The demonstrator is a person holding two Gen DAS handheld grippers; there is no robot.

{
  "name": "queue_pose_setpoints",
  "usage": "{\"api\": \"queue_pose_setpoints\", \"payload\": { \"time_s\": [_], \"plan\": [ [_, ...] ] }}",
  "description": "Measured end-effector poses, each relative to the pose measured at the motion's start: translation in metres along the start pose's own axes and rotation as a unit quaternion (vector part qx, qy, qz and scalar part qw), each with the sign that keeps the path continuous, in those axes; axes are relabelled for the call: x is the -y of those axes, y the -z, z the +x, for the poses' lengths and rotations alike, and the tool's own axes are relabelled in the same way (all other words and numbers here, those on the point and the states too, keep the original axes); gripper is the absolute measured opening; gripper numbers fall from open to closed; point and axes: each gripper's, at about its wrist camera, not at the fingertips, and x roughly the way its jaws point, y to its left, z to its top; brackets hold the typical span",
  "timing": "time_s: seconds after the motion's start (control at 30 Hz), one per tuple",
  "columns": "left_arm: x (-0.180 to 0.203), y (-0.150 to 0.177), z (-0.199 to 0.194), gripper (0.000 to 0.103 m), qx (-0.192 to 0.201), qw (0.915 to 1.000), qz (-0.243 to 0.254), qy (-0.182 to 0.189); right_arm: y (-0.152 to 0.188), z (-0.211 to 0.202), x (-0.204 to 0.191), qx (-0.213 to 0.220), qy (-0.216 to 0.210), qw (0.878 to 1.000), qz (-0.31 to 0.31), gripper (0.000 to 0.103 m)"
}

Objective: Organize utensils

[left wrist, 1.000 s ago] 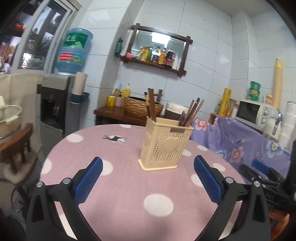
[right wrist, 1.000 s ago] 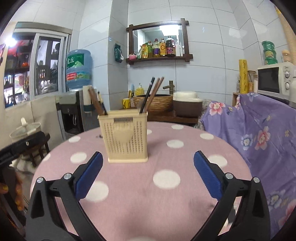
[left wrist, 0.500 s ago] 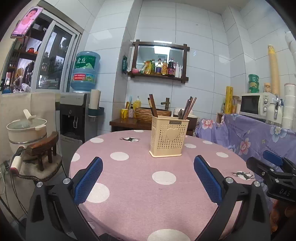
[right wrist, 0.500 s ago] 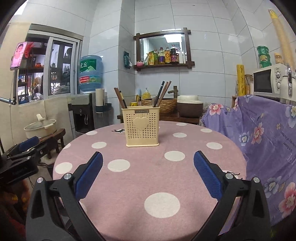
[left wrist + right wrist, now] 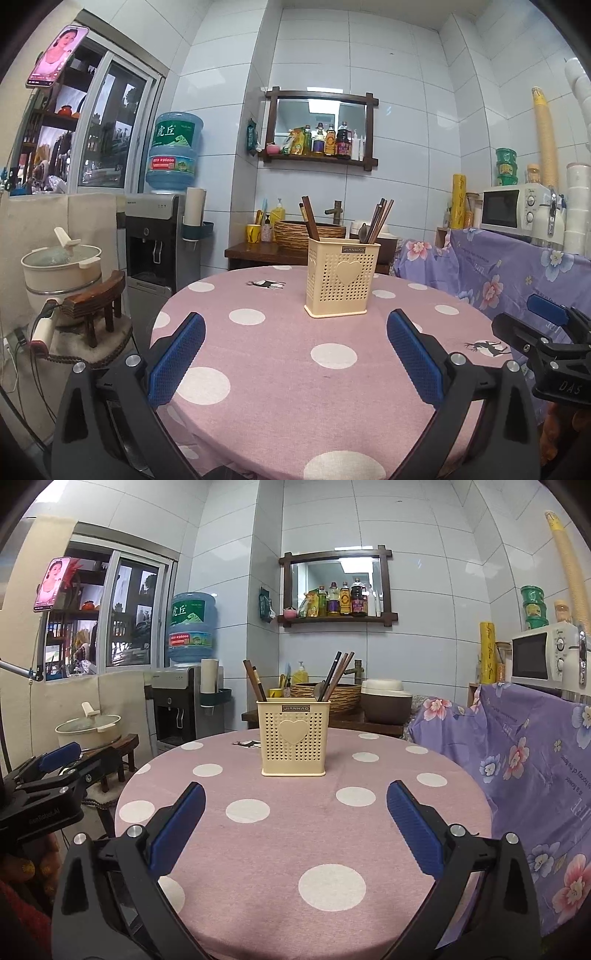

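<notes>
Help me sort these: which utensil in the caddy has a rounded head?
The spoon, in the caddy's right side among the straight chopsticks; its oval bowl sets it apart.

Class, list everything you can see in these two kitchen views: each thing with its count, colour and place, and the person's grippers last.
utensil holder: one, cream, on the table
chopsticks: several, dark brown, upright in the holder
table: one, pink cloth with white dots
water bottle: one, blue, on the dispenser
wall shelf: one, dark wood, holding bottles
microwave: one, white, far right
pot: one, cream, on a stool at left
woven basket: one, tan, behind the table
left gripper: black with blue pads, open, empty
right gripper: black with blue pads, open, empty
</notes>
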Motion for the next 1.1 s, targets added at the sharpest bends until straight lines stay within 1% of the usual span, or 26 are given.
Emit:
{"api": "queue_pose_setpoints", "payload": {
  "time_s": [0.6,0.8,1.1],
  "plan": [
    [0.0002,0.0027,-0.0009,0.098,-0.002,0.9999,0.01,-0.001,0.0015,0.0019,0.0002,-0.004,-0.001,1.0,0.001,0.097],
    [0.0002,0.004,-0.0011,0.098,-0.004,0.9999,0.012,-0.011,0.0027,0.0021,0.0002,-0.004,-0.001,1.0,0.002,0.097],
    [0.0007,0.0044,0.0006,0.098,-0.007,0.9997,0.016,-0.015,0.004,0.0033,-0.0002,-0.006,-0.001,1.0,0.002,0.097]
  ]
}}
